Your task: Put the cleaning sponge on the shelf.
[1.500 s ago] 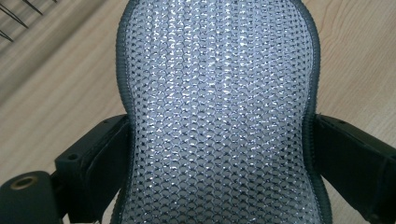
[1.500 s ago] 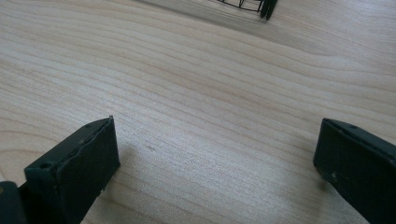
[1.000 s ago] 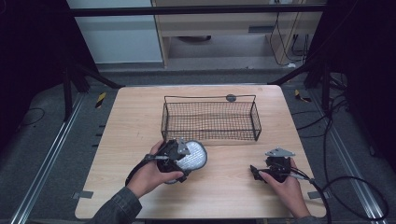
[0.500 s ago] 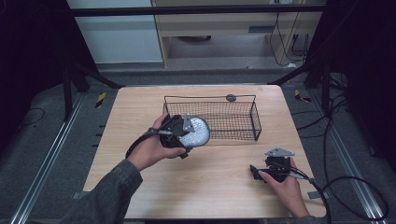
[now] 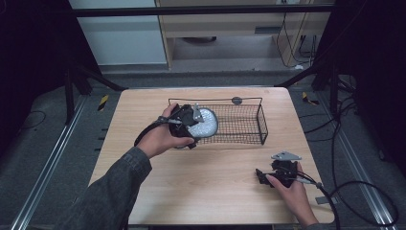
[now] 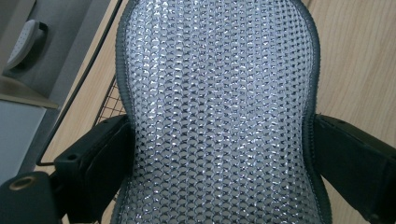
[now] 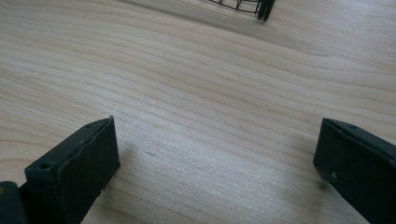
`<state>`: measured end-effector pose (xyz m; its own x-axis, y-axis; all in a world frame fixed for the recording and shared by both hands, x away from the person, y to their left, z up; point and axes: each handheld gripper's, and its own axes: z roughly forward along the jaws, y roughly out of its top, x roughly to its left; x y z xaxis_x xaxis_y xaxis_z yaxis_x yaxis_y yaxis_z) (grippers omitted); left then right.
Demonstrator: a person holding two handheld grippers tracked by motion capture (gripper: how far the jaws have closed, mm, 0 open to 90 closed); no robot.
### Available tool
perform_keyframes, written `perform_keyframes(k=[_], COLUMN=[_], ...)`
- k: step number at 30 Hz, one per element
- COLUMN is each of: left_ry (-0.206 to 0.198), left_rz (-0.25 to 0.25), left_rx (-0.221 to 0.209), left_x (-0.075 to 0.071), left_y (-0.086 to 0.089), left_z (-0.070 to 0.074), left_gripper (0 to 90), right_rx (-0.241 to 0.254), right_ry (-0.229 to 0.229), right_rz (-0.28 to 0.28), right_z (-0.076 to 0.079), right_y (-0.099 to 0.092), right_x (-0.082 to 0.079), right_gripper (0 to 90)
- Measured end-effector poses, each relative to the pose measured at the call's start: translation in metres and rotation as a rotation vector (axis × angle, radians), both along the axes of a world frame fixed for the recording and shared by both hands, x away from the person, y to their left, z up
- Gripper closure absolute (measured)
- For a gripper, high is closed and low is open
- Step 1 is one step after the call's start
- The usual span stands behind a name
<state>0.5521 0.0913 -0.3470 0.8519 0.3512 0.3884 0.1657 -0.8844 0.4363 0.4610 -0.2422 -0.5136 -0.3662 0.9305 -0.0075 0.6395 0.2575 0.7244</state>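
Silver pad (image 6: 219,121) between left jaws

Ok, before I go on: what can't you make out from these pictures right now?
- Basket floor under the pad: in the high view the silver mesh pad and the left hand-held gripper cover the left end of the wire basket.
- Pad's ends: cut off by the top and bottom edges of the left gripper view.
- Small dark round object behind the basket: too small to identify.
- Right hand-held gripper: partly hidden by the hand holding it.

wire basket (image 5: 239,125) walls far, bare table (image 5: 206,177) near
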Motion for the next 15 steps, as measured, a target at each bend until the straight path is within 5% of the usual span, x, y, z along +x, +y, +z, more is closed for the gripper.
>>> perform_keyframes(k=[7,15], left_ry=[-0.021,-0.046], left_rz=[-0.006,0.015], left_rx=[0.018,-0.012], left_x=[0.017,0.03], left_y=[0.0,0.005], left_z=[-0.002,0.005], left_gripper=[6.6,6.6], right_rx=[0.002,0.002], right_ry=[0.004,0.001], right_rz=[-0.011,-0.013], right_z=[0.0,0.0], right_y=[0.0,0.001], right_x=[-0.006,-0.007], right_gripper=[0.4,0.4])
